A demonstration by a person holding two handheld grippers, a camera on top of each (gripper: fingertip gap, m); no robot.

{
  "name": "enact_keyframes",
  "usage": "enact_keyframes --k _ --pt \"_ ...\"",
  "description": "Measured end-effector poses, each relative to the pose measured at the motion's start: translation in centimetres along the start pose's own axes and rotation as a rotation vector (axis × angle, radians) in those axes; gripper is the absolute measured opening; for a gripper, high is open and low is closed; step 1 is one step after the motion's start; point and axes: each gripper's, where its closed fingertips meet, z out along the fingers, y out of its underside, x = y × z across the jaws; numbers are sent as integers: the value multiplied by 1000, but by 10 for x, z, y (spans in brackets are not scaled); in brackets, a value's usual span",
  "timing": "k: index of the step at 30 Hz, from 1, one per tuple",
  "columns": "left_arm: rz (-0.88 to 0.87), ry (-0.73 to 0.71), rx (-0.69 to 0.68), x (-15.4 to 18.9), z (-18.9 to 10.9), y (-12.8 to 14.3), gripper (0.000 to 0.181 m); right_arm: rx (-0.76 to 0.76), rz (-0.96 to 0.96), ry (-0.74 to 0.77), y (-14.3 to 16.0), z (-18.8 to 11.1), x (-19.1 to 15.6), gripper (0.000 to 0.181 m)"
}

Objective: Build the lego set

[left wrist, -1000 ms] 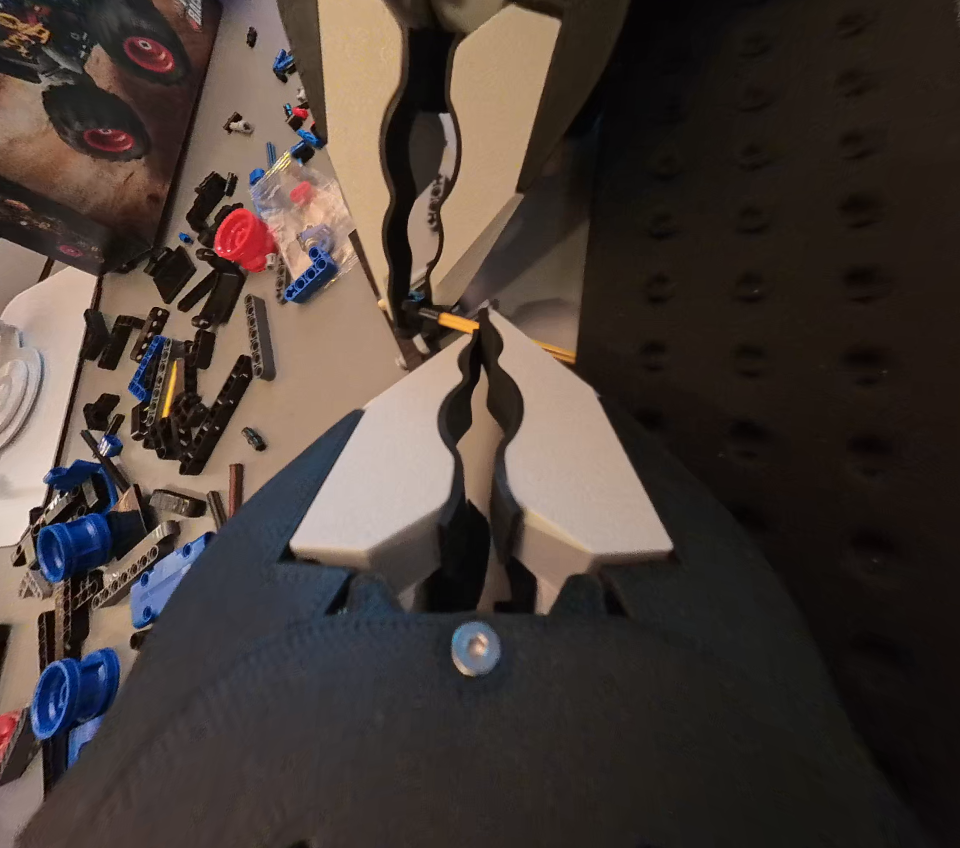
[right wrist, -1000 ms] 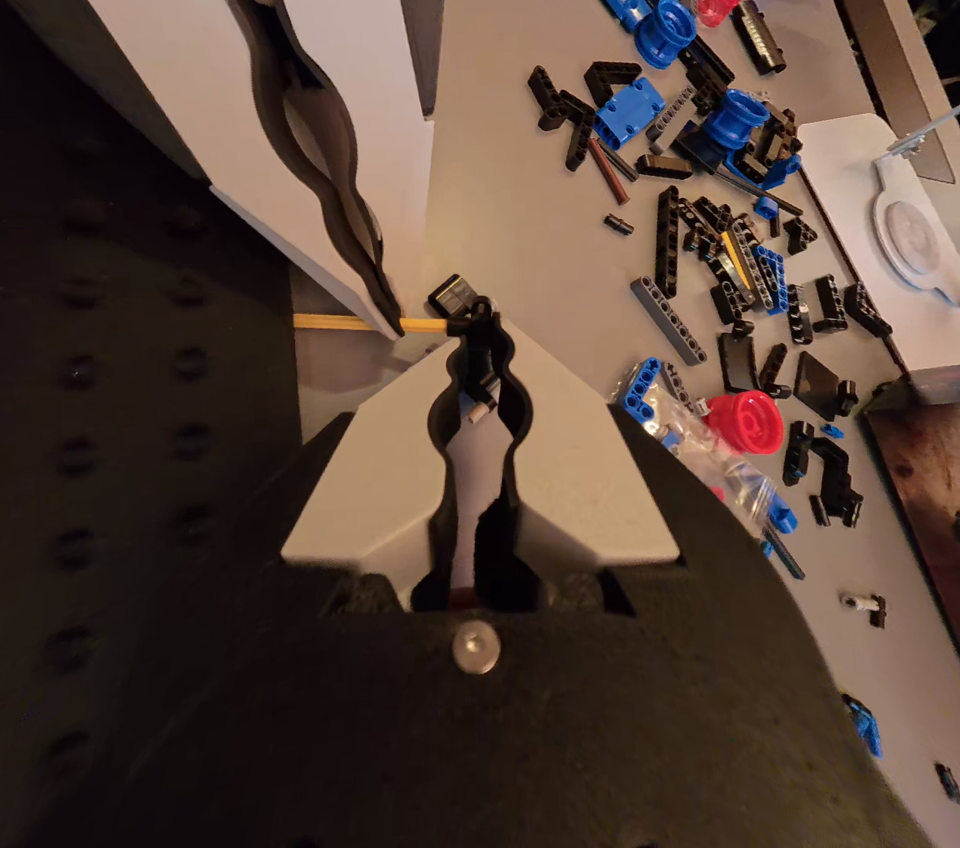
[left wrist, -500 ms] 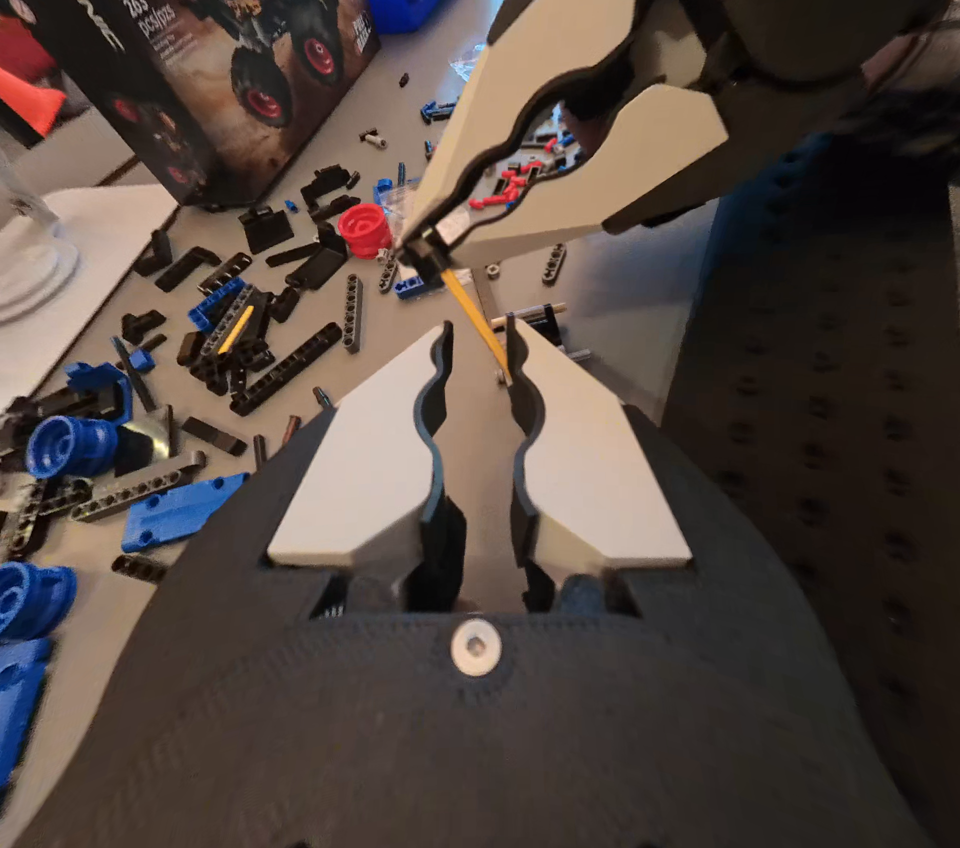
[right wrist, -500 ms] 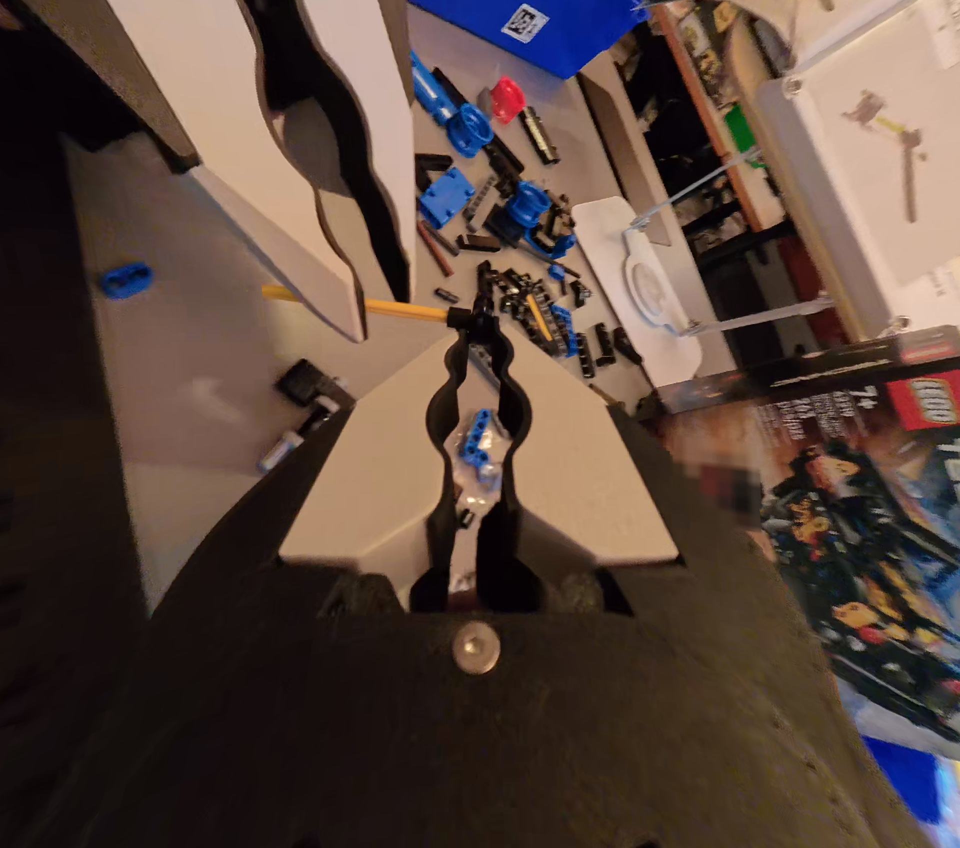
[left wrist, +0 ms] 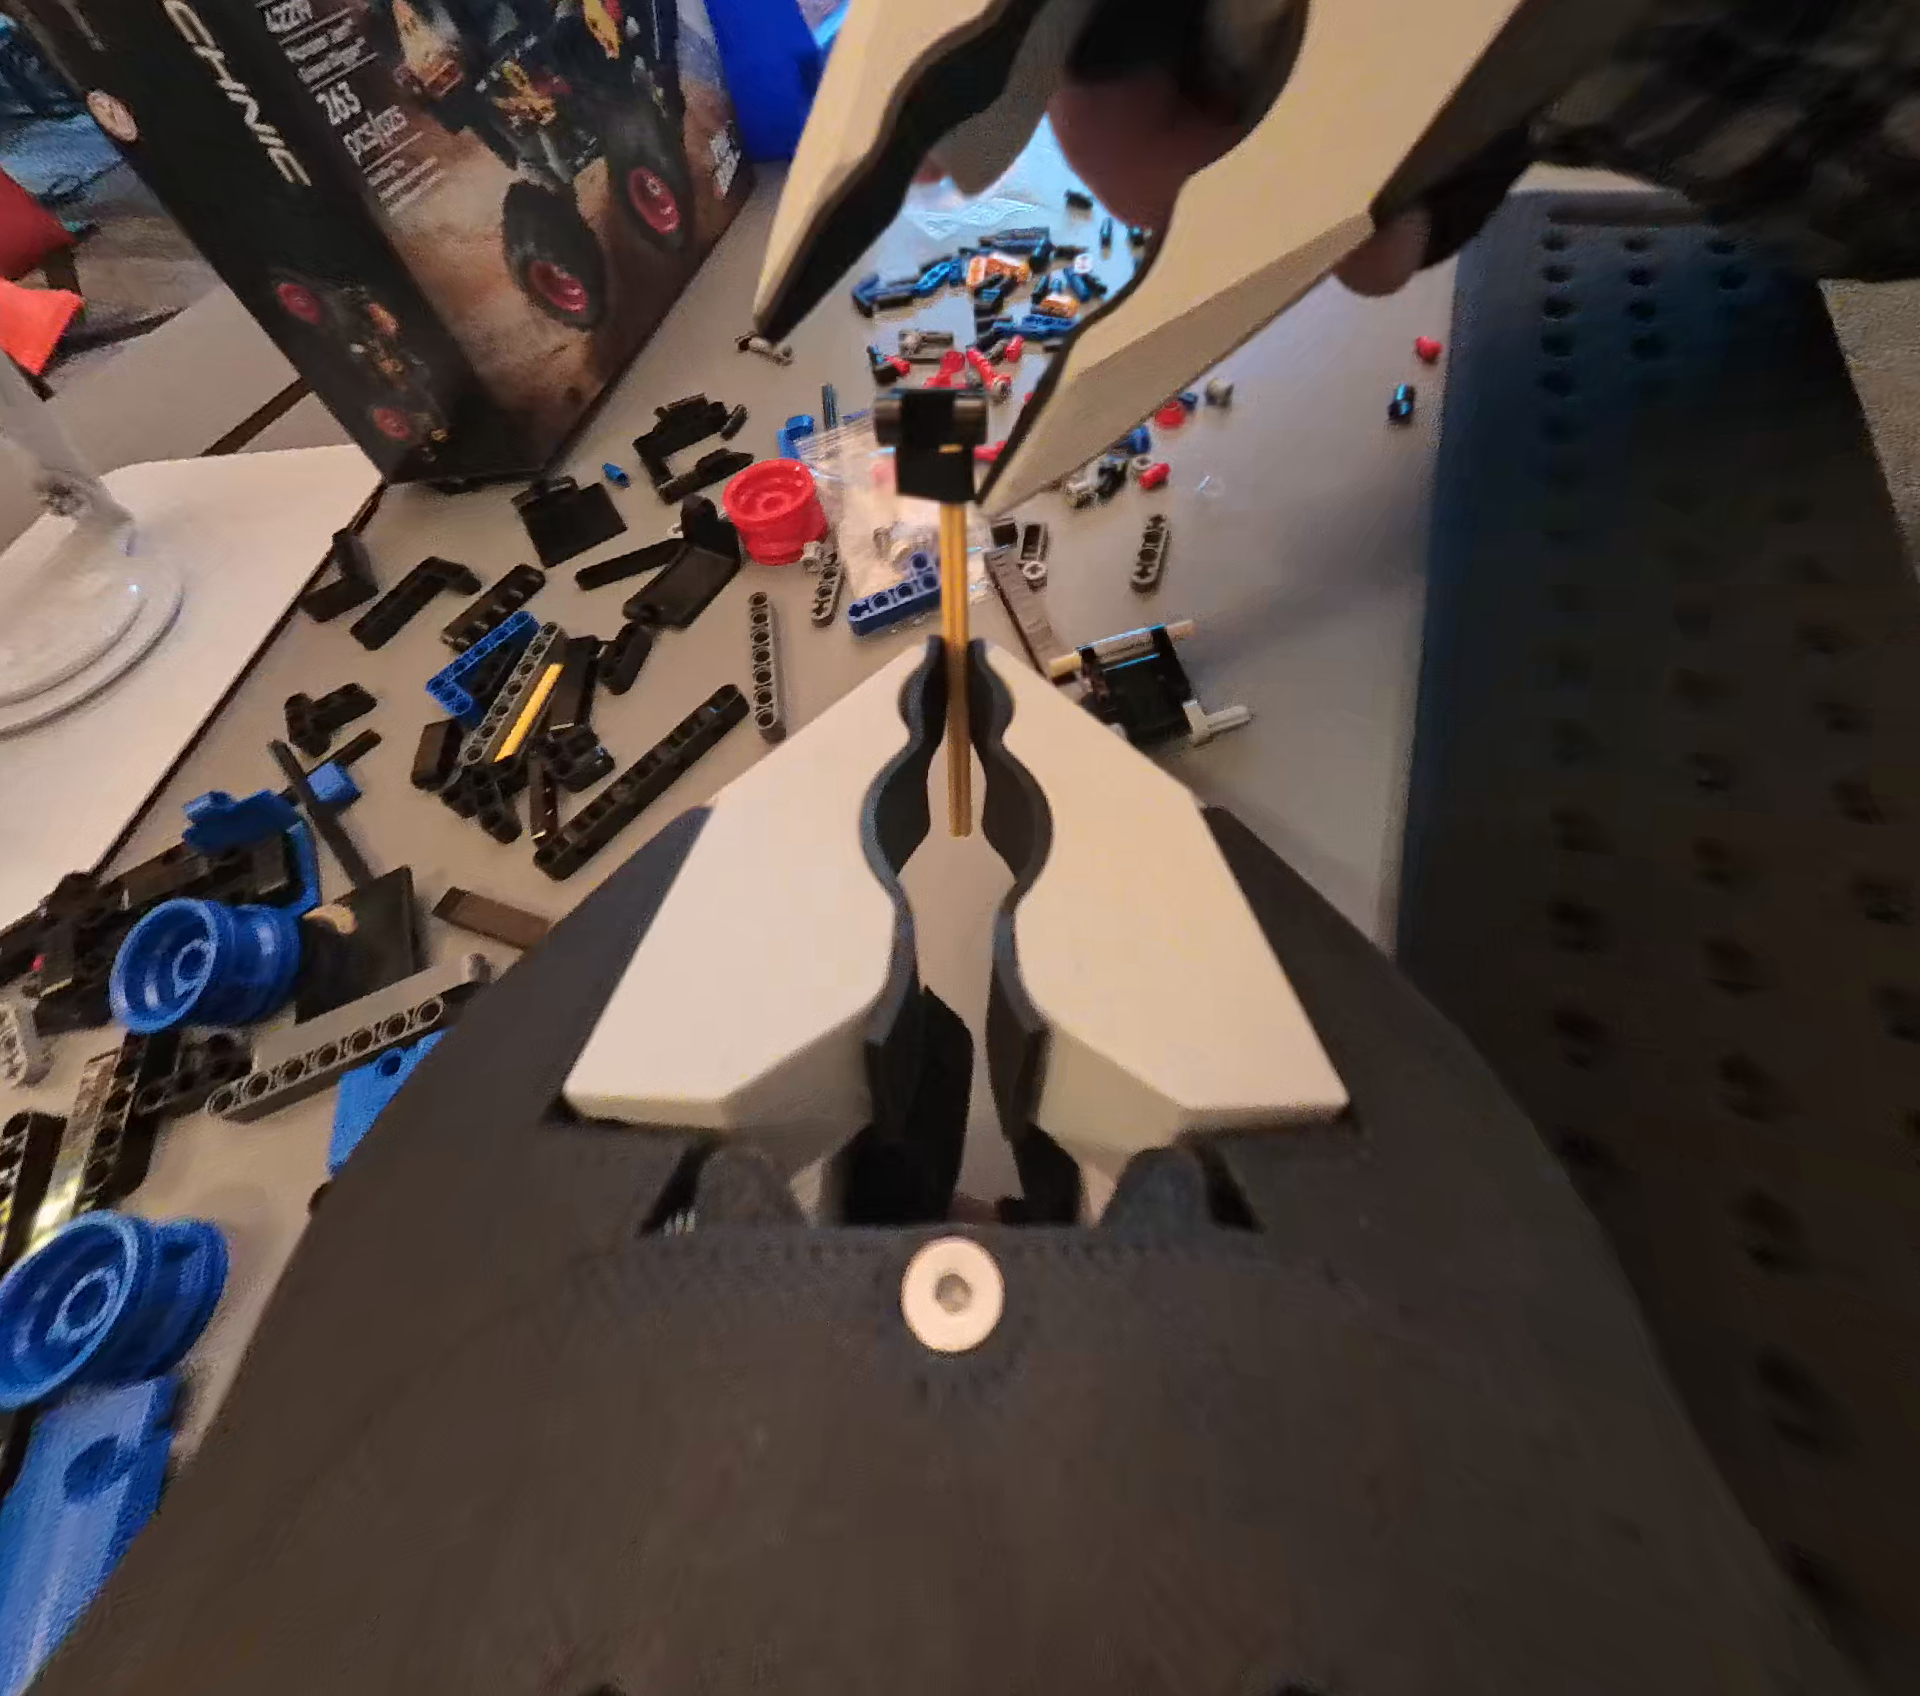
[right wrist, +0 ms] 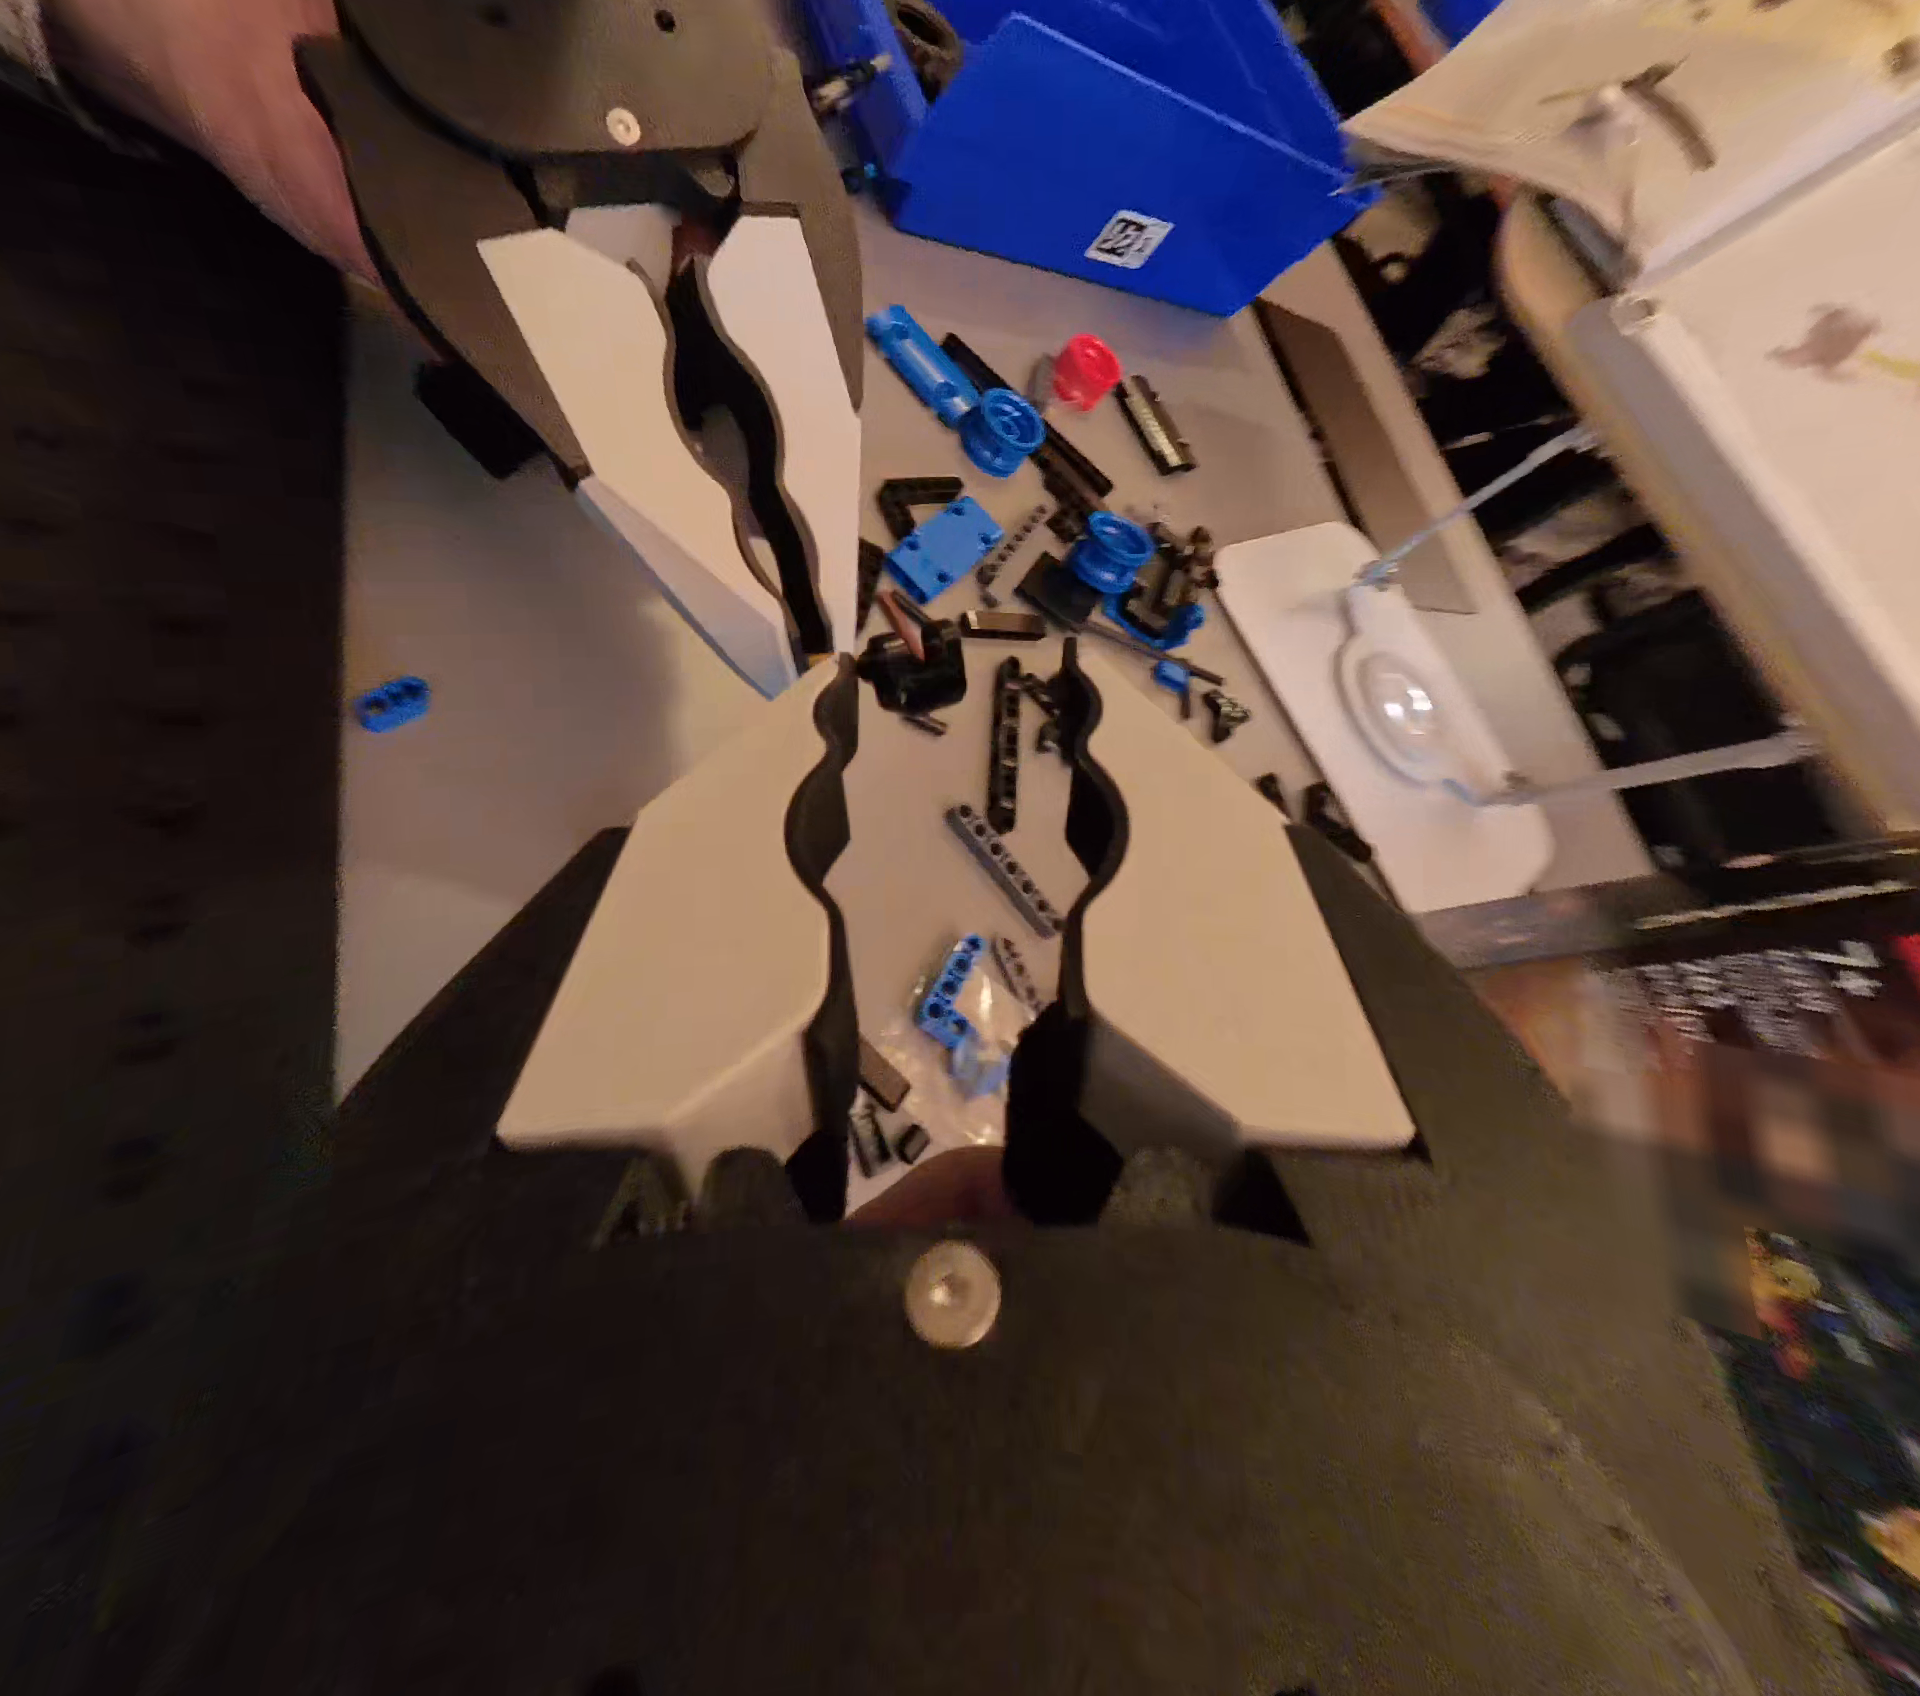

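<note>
The left tool (left wrist: 956,659) pinches a thin yellow axle (left wrist: 957,607) between its closed tips, the rod standing out past them and carrying a small black connector (left wrist: 928,441) on its far end, clear of the grey bench (left wrist: 1278,607). Facing it, the right tool (right wrist: 961,675) stands spread wide and holds nothing; in the left wrist view the tip of one of its pale fingers (left wrist: 1174,327) sits just beside the black connector, though contact cannot be judged. In the right wrist view the same connector shows as a dark lump (right wrist: 914,664) near that tool's left fingertip, where the left tool's tips meet it. Below the held piece, a small black subassembly (left wrist: 1138,680) with pale pins lies on the bench near a clear plastic bag (left wrist: 894,524) of parts. A red wheel hub (left wrist: 774,508) rests just beside that bag, with black beams (left wrist: 644,779) and blue wheel hubs (left wrist: 203,960) scattered to the left. A further heap of small red, blue and black pins (left wrist: 997,296) lies beyond the right tool. The set's box (left wrist: 416,88) stands upright at the far left of the bench, and a blue bin (right wrist: 1081,119) holding black tyres sits at the far edge. A lone blue connector (right wrist: 392,701) lies apart near a dark perforated mat (left wrist: 1683,711) along the bench's side. A white tray (right wrist: 1382,711) carries a clear stand.
</note>
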Motion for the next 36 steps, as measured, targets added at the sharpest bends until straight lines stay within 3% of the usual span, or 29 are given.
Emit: enact_keyframes --k 2,12,16,17,21,24,25,28,36 --pt "16 -4 7 0 2 -1 2 5 51 -105 3 2 -7 20" --pt "39 -34 -11 -3 6 5 2 -79 176 -138 10 5 -9 19" --pt "66 22 28 2 2 -5 8 31 48 -109 2 -5 -14 18" --pt "63 43 32 3 1 -7 27 31 8 -115 3 -7 -17 18" --pt "13 290 71 24 -6 -21 37 130 -103 -172 -9 -18 -33 18" --pt "-20 479 72 42 -10 -23 2 184 -135 -196 -17 -22 -37 18" --pt "-26 493 96 42 -10 -26 3 200 -129 -203 -19 -24 -36 18" --pt "-17 434 135 35 -9 -31 3 187 -65 -209 -17 -26 -30 19" --pt "313 77 72 13 1 -27 3 144 76 -159 -7 -23 -20 19"
